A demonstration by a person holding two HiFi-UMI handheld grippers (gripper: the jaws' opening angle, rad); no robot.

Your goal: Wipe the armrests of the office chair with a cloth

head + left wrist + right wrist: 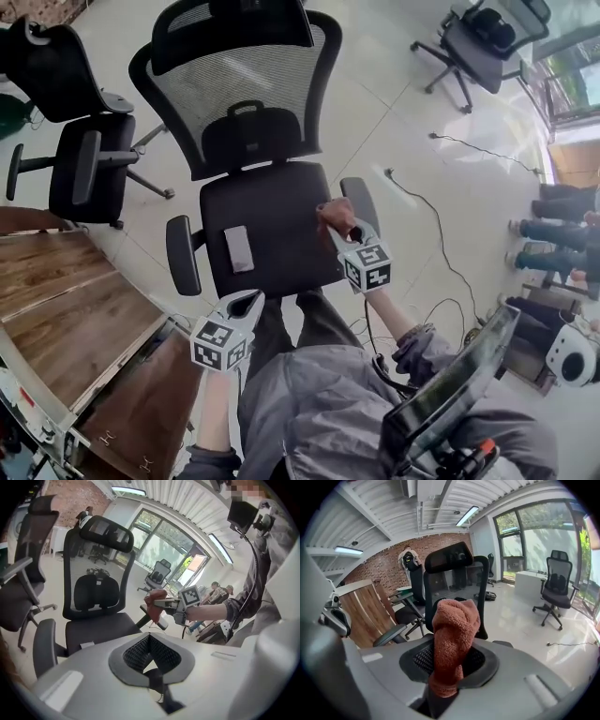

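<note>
pale glossy floor tiles [394, 112] fill the room; a wooden table [66, 309] stands at the left of the head view, a second black chair [80, 141] behind it and a third chair [483, 42] far off at the upper right; cables [427, 211] trail over the floor, and several people [553, 234] stand at the right edge.

the office chair [267, 225], with its mesh back and black seat, faces the person; a small grey rectangular piece [238, 248] lies on the seat; one armrest [183, 255] is at the picture's left, the other armrest [361, 202] at the picture's right.

the right gripper [342, 223] reaches over the front of the seat to the picture-right armrest; its jaws pinch a rust-brown cloth [336, 216], which bunches up between them and sticks out past the tips; the cloth sits at the inner edge of that armrest, though whether it presses on the pad cannot be told.

the left gripper [248, 305] hangs just off the seat's front edge, near the picture-left armrest but apart from it; its jaws are pressed together at the tips with nothing between them.
</note>
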